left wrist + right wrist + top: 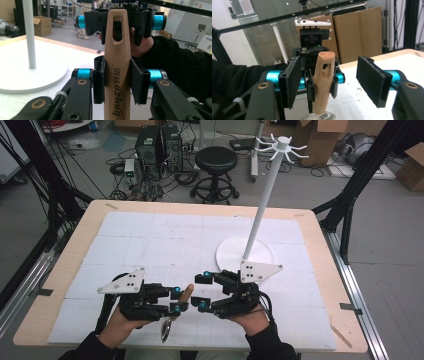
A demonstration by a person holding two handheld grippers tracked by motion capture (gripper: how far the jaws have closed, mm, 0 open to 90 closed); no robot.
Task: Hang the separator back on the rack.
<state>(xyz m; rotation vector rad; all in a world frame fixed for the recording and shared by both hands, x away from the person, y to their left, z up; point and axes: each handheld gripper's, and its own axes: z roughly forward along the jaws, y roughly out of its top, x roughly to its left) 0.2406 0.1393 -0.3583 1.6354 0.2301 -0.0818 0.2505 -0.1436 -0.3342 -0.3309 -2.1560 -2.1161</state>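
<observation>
High view: my left tool (pixel 176 300) holds a wooden-handled utensil (pixel 186 293) above the desk (pixel 60 270) near edge, facing the right tool (pixel 202 291). Left gripper view: jaws clamped on the handle. Right gripper view: jaws apart, flanking it; I judge a handover pending, requiring closure.

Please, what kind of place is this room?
Probably a research lab or workshop. A black frame stands around the wooden table, computer towers and loose cables sit on the grey floor, and cardboard boxes are stacked at the back.
</observation>
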